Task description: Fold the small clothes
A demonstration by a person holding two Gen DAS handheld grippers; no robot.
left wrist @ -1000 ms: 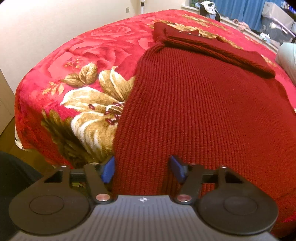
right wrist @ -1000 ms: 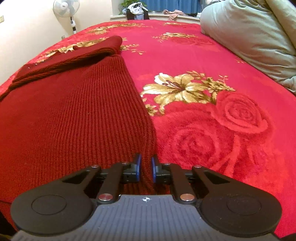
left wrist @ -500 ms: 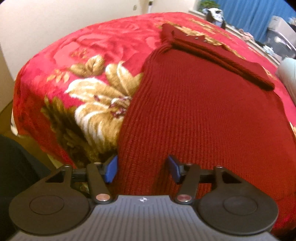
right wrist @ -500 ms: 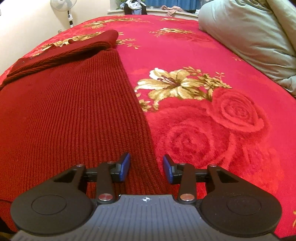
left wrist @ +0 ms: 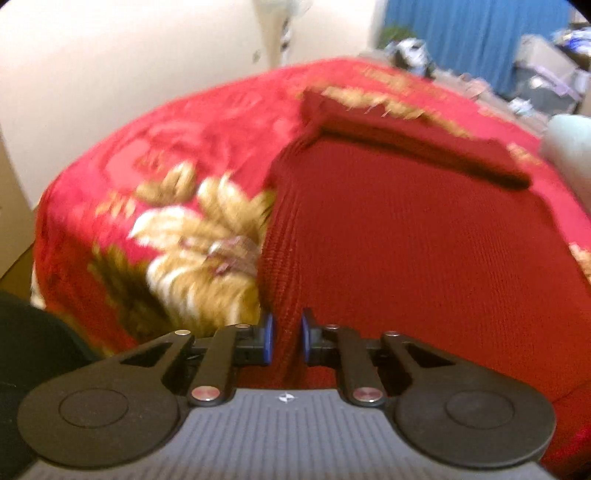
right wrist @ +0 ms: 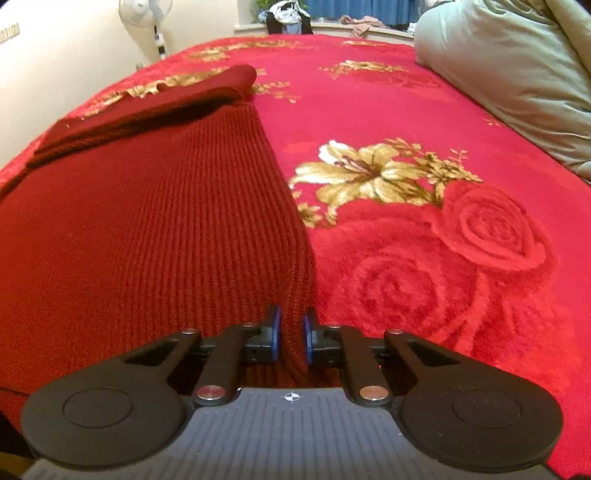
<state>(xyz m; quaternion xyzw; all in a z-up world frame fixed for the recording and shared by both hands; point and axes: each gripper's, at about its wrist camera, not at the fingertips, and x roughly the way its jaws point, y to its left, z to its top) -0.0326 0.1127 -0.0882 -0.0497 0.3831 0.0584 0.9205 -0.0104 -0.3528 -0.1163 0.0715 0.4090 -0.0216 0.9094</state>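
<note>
A dark red knit sweater (left wrist: pixel 424 240) lies flat on the bed, its sleeves folded across the far end (left wrist: pixel 413 144). My left gripper (left wrist: pixel 284 338) is shut on the sweater's near left corner. In the right wrist view the same sweater (right wrist: pixel 147 229) fills the left half, and my right gripper (right wrist: pixel 291 338) is shut on its near right corner. Both pinch the hem at the bed's near edge. The left wrist view is blurred by motion.
The bed carries a red blanket with roses and gold flowers (right wrist: pixel 424 229). A grey-green pillow (right wrist: pixel 517 81) lies at the far right. A standing fan (right wrist: pixel 146 14) and a wall are at the left. Blue curtains and clutter (left wrist: pixel 480 44) stand beyond the bed.
Both grippers have closed on the sweater's near corners: the left from wide open, the right after reopening half a second ago. The left view has tilted up and blurred.
</note>
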